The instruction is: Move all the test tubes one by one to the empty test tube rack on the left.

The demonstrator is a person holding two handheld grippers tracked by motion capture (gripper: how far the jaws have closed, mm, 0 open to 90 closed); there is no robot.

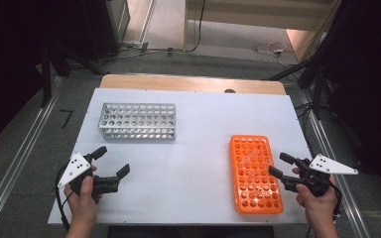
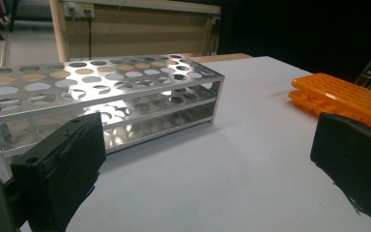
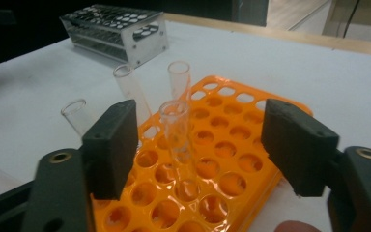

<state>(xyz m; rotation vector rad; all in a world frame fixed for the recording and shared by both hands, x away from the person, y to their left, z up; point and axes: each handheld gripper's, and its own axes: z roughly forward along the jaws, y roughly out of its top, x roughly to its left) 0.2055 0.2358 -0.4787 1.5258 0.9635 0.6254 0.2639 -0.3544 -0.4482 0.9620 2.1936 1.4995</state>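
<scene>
- Bench (image 1: 198,148): broad bare middle between the racks.
- Steel rack (image 1: 137,120): far left, well inside the edges.
- Orange rack (image 1: 254,173): near the right edge.
- Left gripper (image 1: 114,162): spread wide, holding nothing, over the near-left corner.
- Right gripper (image 1: 280,165): half spread around a glass tube (image 3: 178,140) standing in the orange rack, pads apart from it.

Black claw (image 1: 113,161); white dotted plate (image 1: 74,168); black cable (image 1: 59,198).

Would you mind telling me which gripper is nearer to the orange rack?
Right. The right gripper sits at the orange rack's right edge; the left gripper is far off to its left, across the table.
</scene>
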